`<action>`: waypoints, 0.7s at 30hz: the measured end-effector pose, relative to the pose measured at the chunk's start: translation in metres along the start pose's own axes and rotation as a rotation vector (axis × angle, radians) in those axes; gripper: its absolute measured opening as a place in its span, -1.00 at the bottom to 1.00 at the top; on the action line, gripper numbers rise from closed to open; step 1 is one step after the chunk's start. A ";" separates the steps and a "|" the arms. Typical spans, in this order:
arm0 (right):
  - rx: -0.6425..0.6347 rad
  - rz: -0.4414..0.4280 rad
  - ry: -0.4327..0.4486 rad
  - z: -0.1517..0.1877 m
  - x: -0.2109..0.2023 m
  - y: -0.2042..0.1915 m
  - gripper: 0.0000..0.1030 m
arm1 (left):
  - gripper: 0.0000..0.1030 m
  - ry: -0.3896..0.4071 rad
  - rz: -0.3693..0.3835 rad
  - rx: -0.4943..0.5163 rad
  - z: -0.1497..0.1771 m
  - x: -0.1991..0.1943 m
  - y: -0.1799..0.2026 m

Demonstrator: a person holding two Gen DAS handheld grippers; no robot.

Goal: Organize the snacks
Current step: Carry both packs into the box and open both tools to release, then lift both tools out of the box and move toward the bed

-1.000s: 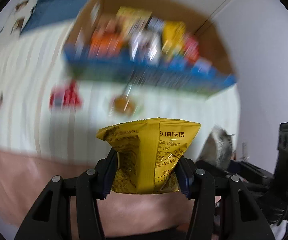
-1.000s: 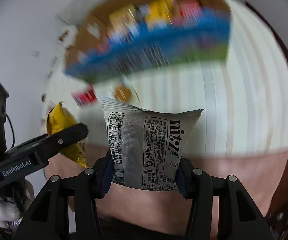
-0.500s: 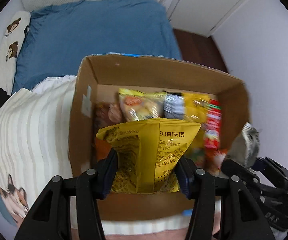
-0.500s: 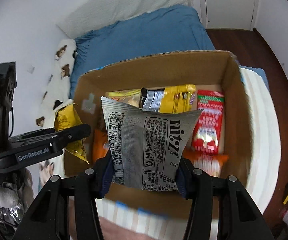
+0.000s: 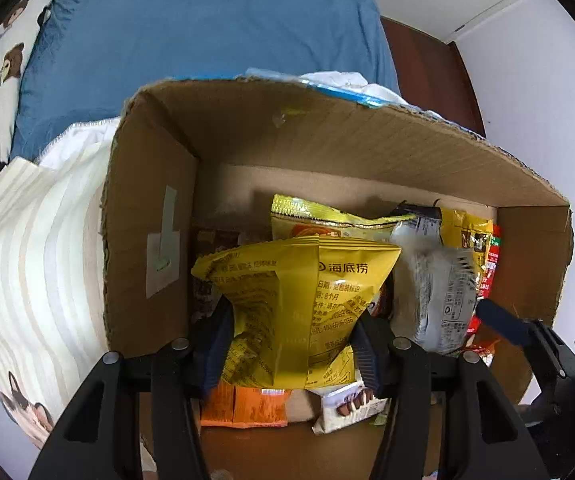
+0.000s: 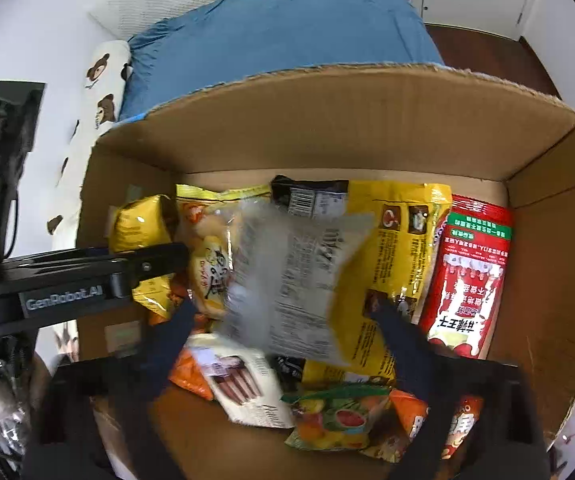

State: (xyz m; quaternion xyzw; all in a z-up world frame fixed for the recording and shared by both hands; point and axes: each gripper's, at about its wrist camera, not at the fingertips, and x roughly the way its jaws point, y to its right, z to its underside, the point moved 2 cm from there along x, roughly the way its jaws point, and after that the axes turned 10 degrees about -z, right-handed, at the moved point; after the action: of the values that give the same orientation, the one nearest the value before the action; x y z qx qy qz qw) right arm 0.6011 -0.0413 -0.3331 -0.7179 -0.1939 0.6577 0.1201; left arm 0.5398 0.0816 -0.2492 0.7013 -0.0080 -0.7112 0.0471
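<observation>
Snacks, mostly already in the cardboard box (image 5: pixel 147 248), which sits on a striped blanket (image 5: pixel 39 240) with a blue duvet (image 5: pixel 207 20) behind it. Step in hand, by my reading: dropping the last two packets into the box. To do it well, keep each packet over the open middle, clear of the walls, and let go low so it lands flat on the pile rather than on edge; a puffed foil bag will slide, so release over a level spot. Left side first: left gripper (image 5: pixel 291 344) points steeply down into the box, its jaws just starting to part, pads at this moment pressing both sides of the yellow packet (image 5: pixel 295 300), which stands upright between them above an orange packet (image 5: pixel 243 404) and a white biscuit packet (image 5: pixel 347 404). Just to its right, the grey packet (image 6: pixel 291 284) shows blurred, apparently falling. Right side: right gripper (image 6: pixel 283 332) has jaws opening wide, fingers (image 6: pixel 171 336) well apart and clear of the grey packet, which lies loose between them over a large yellow bag (image 6: pixel 403 232). A red packet (image 6: pixel 471 276) lies flat beside the right wall. A fruit-printed packet (image 6: pixel 339 420) sits near the front. Judgement: right release done; left should finish opening without tugging sideways.
</observation>
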 end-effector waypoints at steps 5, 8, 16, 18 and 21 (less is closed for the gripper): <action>0.014 0.020 0.001 0.004 0.001 0.005 0.90 | 0.87 0.040 -0.027 0.021 0.004 -0.009 0.007; 0.027 0.021 0.017 0.006 -0.005 0.013 0.90 | 0.87 0.054 -0.016 0.012 0.005 -0.015 0.007; 0.024 0.064 0.079 0.024 -0.047 0.021 0.90 | 0.87 0.146 -0.024 0.036 0.025 -0.043 0.013; 0.018 0.091 0.100 0.032 -0.059 0.022 0.90 | 0.87 0.174 -0.027 0.038 0.034 -0.049 0.015; 0.015 0.102 0.128 0.045 -0.075 0.026 0.90 | 0.87 0.247 -0.059 0.042 0.054 -0.059 0.015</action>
State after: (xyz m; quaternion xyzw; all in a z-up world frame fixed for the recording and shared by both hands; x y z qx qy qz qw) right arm 0.5549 -0.1009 -0.2814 -0.7667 -0.1441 0.6170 0.1038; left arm 0.4879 0.0684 -0.1881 0.7844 0.0037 -0.6201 0.0123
